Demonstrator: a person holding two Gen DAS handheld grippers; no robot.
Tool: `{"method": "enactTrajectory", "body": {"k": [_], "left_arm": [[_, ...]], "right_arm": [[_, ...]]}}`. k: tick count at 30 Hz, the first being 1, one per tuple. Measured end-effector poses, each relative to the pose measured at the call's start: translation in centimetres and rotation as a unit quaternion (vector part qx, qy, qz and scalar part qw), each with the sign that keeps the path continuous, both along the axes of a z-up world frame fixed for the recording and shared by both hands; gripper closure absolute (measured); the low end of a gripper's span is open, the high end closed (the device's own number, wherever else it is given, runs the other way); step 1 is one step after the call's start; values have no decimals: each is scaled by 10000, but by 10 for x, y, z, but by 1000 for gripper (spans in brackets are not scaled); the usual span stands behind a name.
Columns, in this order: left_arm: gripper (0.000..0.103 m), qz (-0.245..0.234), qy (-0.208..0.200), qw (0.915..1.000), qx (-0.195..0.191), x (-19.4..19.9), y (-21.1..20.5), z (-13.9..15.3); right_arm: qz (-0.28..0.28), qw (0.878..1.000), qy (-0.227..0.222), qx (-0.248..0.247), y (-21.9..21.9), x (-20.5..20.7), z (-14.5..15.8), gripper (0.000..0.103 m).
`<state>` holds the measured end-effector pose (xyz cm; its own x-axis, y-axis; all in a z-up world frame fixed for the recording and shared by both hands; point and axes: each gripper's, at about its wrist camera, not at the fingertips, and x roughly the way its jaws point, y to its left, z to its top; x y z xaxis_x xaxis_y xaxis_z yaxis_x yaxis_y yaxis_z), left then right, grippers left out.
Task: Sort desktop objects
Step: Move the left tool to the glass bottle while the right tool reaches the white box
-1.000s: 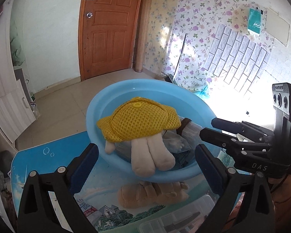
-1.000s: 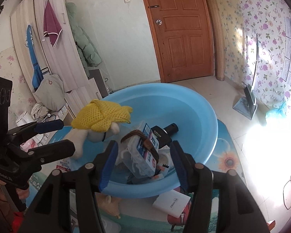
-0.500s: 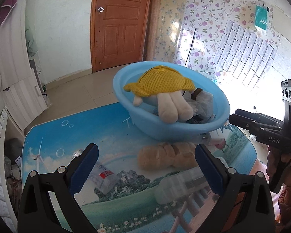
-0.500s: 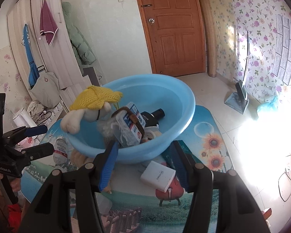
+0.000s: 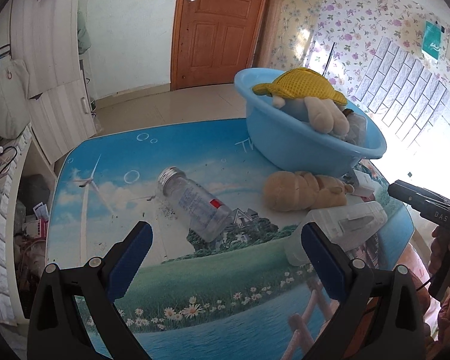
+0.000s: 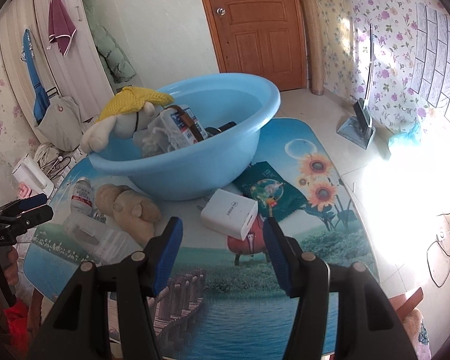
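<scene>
Basin [image 6: 255, 138] hems in charger [image 6: 229, 213], bear [image 6: 126, 207], bottle [image 5: 192, 202].

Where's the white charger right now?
In the right wrist view the charger lies flat on the table just beyond the open right gripper, in front of the basin and beside the green packet.

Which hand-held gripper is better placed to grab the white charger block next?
Right. The right hand-held gripper is open, and the white charger lies just ahead between its fingers. The left hand-held gripper faces the clear bottle across the table.
</scene>
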<state>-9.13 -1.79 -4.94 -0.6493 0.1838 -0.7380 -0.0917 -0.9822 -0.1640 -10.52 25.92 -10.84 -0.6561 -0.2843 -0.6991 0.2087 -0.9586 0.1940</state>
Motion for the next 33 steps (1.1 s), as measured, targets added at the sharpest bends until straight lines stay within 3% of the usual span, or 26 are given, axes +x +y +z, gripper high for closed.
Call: {"method": "enactTrajectory", "body": {"k": [12,20,33], "left_arm": [[3,317,-254,9991,94,8,-27,-22],[3,551,-429,9975,125,-8,-34,-33],[3,364,-531,9976,236,-48,-20,-41]], "right_arm": [[-29,9999,-94,73,-2,5,-4,48],[-63,9995,-292,88,-5,0,-15,48],[-211,9985,-430,255,-7,-17,-23,48]]}}
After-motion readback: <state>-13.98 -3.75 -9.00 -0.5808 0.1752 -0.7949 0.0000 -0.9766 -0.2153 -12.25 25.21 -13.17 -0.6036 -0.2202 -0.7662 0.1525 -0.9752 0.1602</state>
